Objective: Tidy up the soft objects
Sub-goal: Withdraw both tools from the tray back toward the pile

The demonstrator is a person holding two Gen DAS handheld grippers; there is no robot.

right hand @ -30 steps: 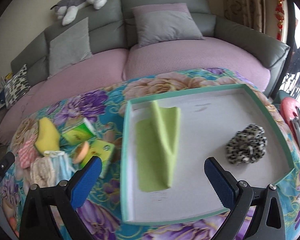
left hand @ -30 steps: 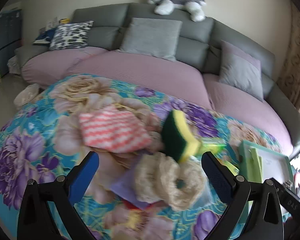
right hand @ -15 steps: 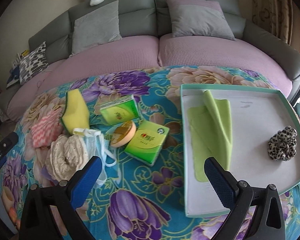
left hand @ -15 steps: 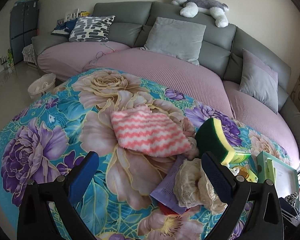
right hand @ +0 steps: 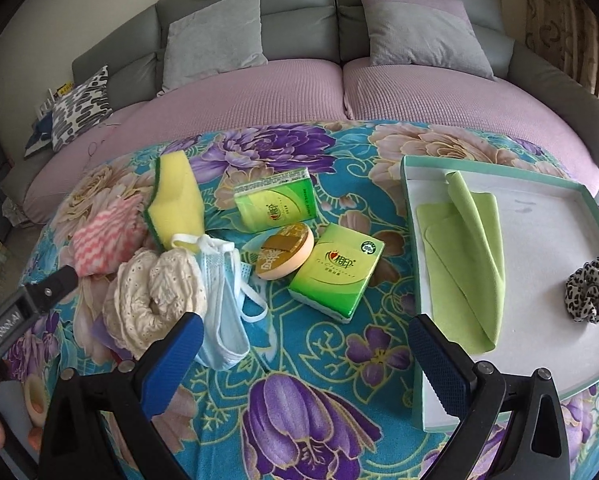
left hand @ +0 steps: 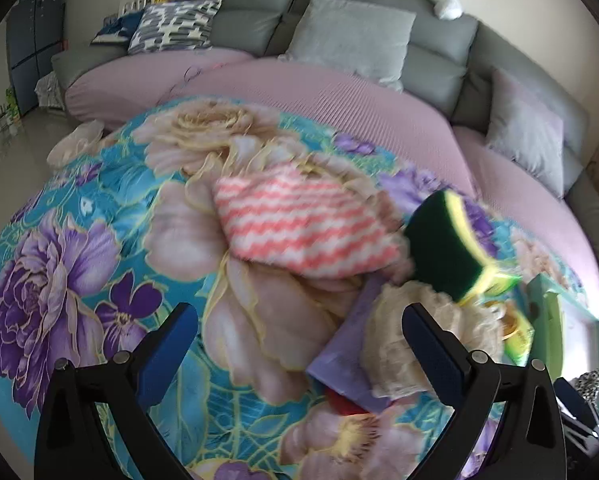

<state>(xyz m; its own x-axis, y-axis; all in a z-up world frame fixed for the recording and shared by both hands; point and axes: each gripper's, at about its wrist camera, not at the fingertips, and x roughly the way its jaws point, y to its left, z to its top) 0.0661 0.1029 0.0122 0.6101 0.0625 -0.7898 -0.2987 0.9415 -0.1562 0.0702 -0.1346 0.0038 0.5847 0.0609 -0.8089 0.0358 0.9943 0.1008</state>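
Observation:
A pink-and-white zigzag cloth (left hand: 303,228) (right hand: 103,240) lies on the floral tablecloth, beside a yellow-green sponge (left hand: 455,248) (right hand: 177,200) and a cream lace scrunchie (left hand: 411,340) (right hand: 151,296). A blue face mask (right hand: 223,300) lies next to the scrunchie. A white tray with a teal rim (right hand: 409,240) holds a green cloth (right hand: 467,256) and a leopard scrunchie (right hand: 591,288). My left gripper (left hand: 299,344) is open, low over the tablecloth in front of the pink cloth. My right gripper (right hand: 305,352) is open above the cloth between the mask and the tray.
Two green tissue packs (right hand: 277,202) (right hand: 335,272) and a round orange tin (right hand: 285,250) sit mid-table. A purple card (left hand: 347,352) lies under the lace scrunchie. A grey sofa with pink cushions (right hand: 299,88) curves behind the table.
The left gripper has drifted a little closer to the pink cloth. The right gripper has swung left, away from the tray, so the pile of objects now fills its view.

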